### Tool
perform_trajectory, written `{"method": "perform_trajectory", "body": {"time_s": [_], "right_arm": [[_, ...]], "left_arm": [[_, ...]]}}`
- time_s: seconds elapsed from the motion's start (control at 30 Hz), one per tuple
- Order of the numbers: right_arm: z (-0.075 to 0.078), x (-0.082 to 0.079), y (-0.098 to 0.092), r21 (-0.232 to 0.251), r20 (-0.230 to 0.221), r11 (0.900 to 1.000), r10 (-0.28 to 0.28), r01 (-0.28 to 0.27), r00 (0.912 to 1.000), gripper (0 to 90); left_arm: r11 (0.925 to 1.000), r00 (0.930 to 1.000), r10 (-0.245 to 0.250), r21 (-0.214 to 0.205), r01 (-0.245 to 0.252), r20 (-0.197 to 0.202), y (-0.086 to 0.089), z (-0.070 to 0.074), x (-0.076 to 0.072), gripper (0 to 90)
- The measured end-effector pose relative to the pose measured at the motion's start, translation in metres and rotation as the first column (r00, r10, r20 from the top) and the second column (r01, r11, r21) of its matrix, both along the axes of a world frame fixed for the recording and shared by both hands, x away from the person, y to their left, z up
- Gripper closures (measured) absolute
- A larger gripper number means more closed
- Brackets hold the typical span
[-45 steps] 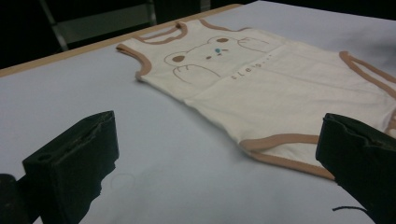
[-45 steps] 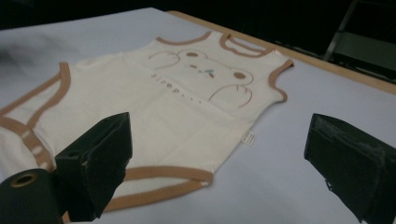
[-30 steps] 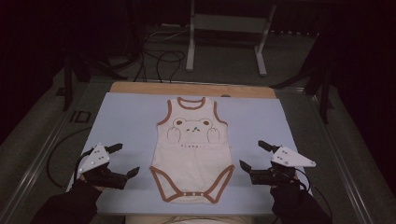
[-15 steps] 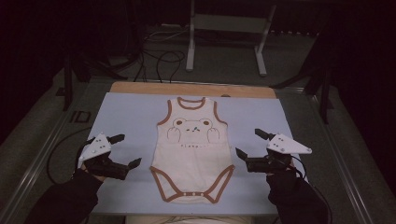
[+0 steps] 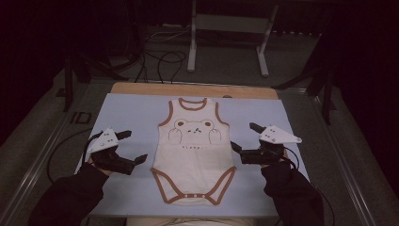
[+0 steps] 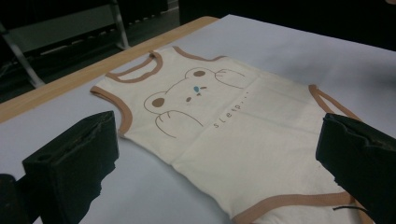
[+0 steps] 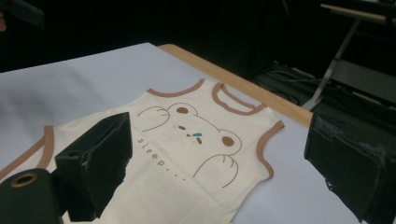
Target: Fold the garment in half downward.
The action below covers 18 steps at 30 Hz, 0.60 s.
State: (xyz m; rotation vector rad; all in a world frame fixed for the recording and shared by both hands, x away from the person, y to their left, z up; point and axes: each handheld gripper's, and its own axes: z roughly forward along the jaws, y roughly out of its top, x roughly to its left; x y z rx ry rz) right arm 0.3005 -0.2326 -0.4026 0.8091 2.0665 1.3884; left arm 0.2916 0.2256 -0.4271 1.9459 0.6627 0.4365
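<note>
Both grippers flank a cream bodysuit.
Left gripper and right gripper gape wide, holding nothing, beside the garment lying flat on the pale blue table.

The bodysuit reads "sleep..." under its bear

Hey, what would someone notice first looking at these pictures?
Most likely the cream baby bodysuit with brown trim and a bear print, spread flat in the middle of the pale blue table. Next, the two open tongs flanking it: the left tongs beside its left edge, the right tongs beside its right edge, neither touching it.
</note>
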Motion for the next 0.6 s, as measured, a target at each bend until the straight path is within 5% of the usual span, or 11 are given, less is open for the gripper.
{"method": "perform_trajectory", "body": {"time_s": [0.6], "right_arm": [[-0.025,0.032,0.019,-0.030,-0.063,0.9996,-0.001,-0.001,0.9980,7.7]], "left_arm": [[0.9999,0.9987,-0.001,0.017,0.002,-0.051,-0.013,-0.021,0.030,0.7]]}}
